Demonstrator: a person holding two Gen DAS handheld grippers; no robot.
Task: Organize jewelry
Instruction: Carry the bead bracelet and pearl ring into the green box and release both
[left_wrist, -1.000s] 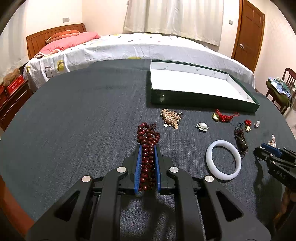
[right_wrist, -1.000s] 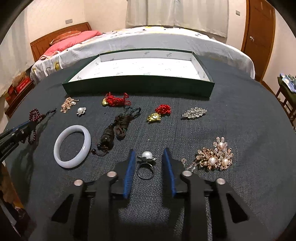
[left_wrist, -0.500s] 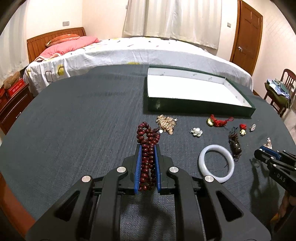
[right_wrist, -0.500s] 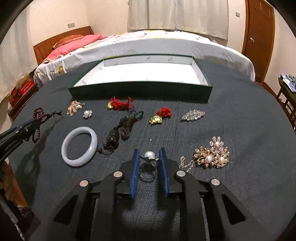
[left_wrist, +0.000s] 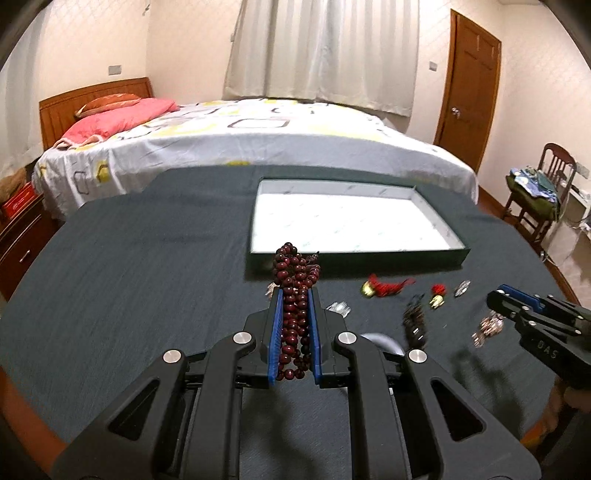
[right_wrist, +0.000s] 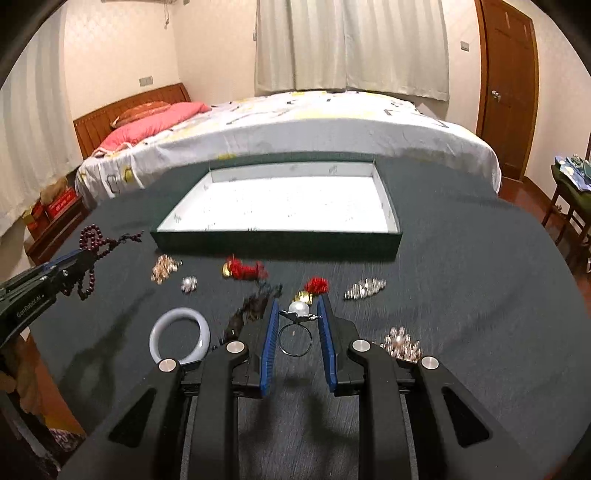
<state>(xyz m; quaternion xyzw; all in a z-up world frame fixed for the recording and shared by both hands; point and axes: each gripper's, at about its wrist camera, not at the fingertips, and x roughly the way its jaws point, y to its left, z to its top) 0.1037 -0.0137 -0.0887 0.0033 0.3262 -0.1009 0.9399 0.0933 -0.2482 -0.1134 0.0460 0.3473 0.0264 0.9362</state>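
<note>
My left gripper (left_wrist: 295, 295) is shut on a dark red bead strand (left_wrist: 294, 280) and holds it above the table, short of the green tray (left_wrist: 354, 256) with its white lining. The strand (right_wrist: 90, 240) and left gripper (right_wrist: 79, 258) also show in the right wrist view. My right gripper (right_wrist: 296, 308) is shut on a pearl ring (right_wrist: 295, 325), lifted off the cloth; it shows at the right of the left wrist view (left_wrist: 496, 297). The tray (right_wrist: 277, 242) lies straight ahead.
On the dark cloth lie a white bangle (right_wrist: 180, 334), a black cord piece (right_wrist: 255, 306), red tassels (right_wrist: 245, 269), a gold cluster (right_wrist: 164, 267), a crystal brooch (right_wrist: 364, 288) and a pearl brooch (right_wrist: 400, 341). A bed stands behind the table, a chair (left_wrist: 535, 192) at right.
Both grippers have risen from the table and moved toward the tray. The right gripper closed on the pearl ring and lifted it; the left carries the bead strand up.
</note>
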